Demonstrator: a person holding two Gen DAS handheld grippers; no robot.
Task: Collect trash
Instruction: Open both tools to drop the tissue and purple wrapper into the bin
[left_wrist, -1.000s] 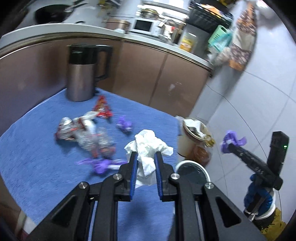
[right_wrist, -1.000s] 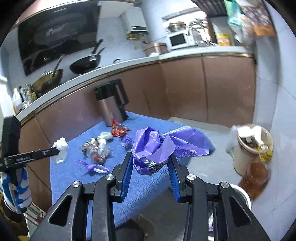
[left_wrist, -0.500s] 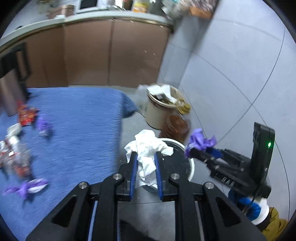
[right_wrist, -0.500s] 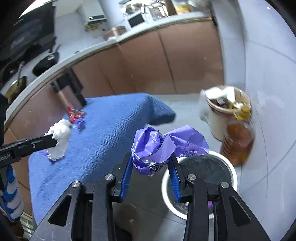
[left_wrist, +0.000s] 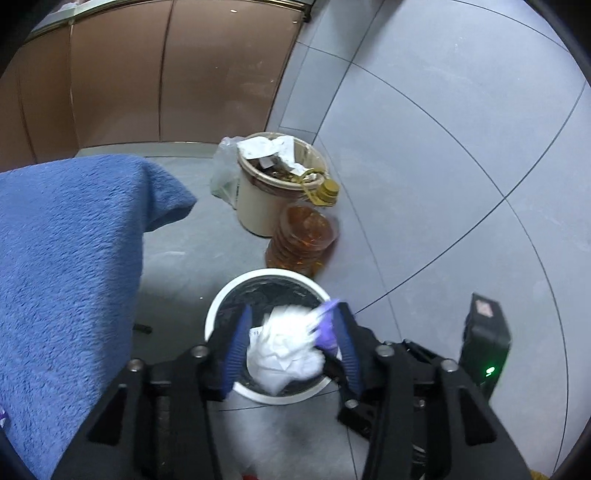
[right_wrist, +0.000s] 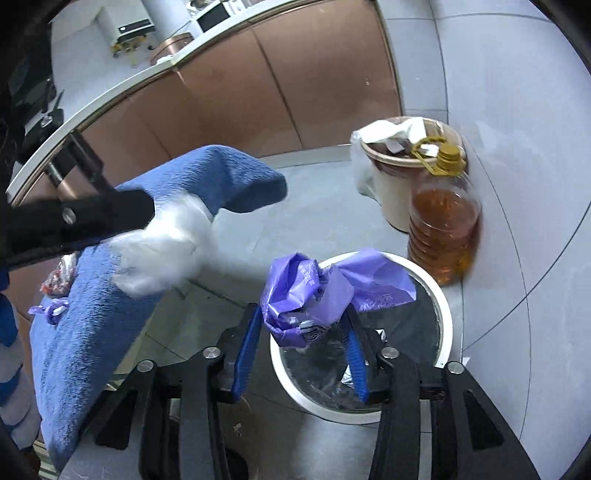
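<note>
I hold both grippers over the white bin (left_wrist: 221, 314) on the grey floor, each pointing steeply down at its dark, lined mouth. My left gripper (left_wrist: 293, 347) has just been opening: its blue pads (left_wrist: 236, 350) now stand apart, and the crumpled tissue (left_wrist: 284, 347) sits loose in the gap between them, blurred, with clear space on the left side and its right edge close to the right pad. From my left camera the tissue lies right over the bin's opening, inside the ring of the rim. A scrap of purple shows at the tissue's upper right, against my right finger there. My right gripper (right_wrist: 301, 354) has also just been opening; its pads are spread, and the purple bag (right_wrist: 314, 291) is bunched between the fingertips. The left pad (right_wrist: 245, 354) stands clear of the bag, while the right pad is partly hidden behind the bag's fold, so I cannot tell whether it touches there. The bag hangs above the near-left part of the bin's rim (right_wrist: 445, 306), one flap reaching out across the opening. In the right view my left gripper comes in from the left as a dark bar with the tissue a white blur at its tip. Beside the bin stand an oil bottle (right_wrist: 443, 221) and a tan pail (left_wrist: 258, 206) full of paper scraps. The blue towel (left_wrist: 66, 258) covers the table to my left, with a few wrappers (right_wrist: 55, 295) on it.
</note>
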